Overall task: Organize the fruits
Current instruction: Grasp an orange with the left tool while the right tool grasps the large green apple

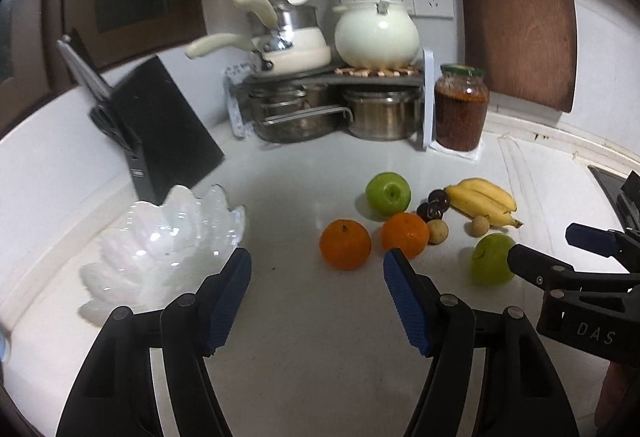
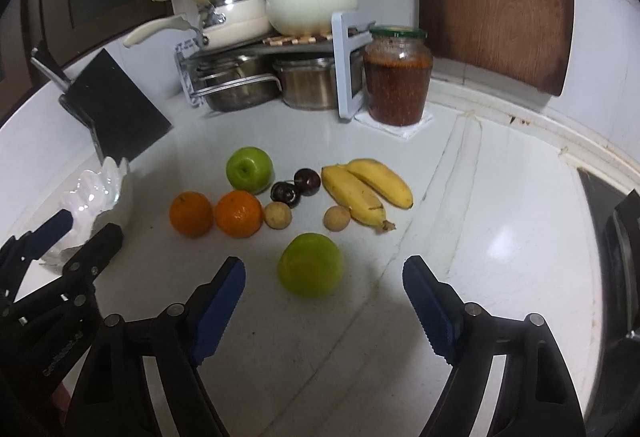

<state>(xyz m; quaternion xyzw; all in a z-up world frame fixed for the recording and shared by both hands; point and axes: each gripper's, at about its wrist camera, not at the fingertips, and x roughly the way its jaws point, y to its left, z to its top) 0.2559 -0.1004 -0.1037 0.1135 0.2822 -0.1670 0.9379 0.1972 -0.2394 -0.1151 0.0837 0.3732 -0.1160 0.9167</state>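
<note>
Fruit lies loose on the white counter: two oranges [image 1: 345,245] [image 1: 405,235], a dark green apple [image 1: 388,193], a lighter green apple [image 2: 311,264], bananas [image 2: 366,189], two dark plums [image 2: 297,187] and two small brown longans [image 2: 277,215]. A white shell-shaped bowl [image 1: 168,241] stands empty at the left. My left gripper [image 1: 318,277] is open and empty, the bowl by its left finger, the oranges just ahead. My right gripper [image 2: 324,287] is open and empty, with the lighter apple between its fingertips, not touching.
A black knife block [image 1: 160,133] stands behind the bowl. A rack with pots [image 1: 332,97] and a jar [image 1: 460,109] with a red-brown filling fill the back corner. A wooden board [image 1: 520,17] leans on the wall. A hob edge [image 2: 616,237] is at the right.
</note>
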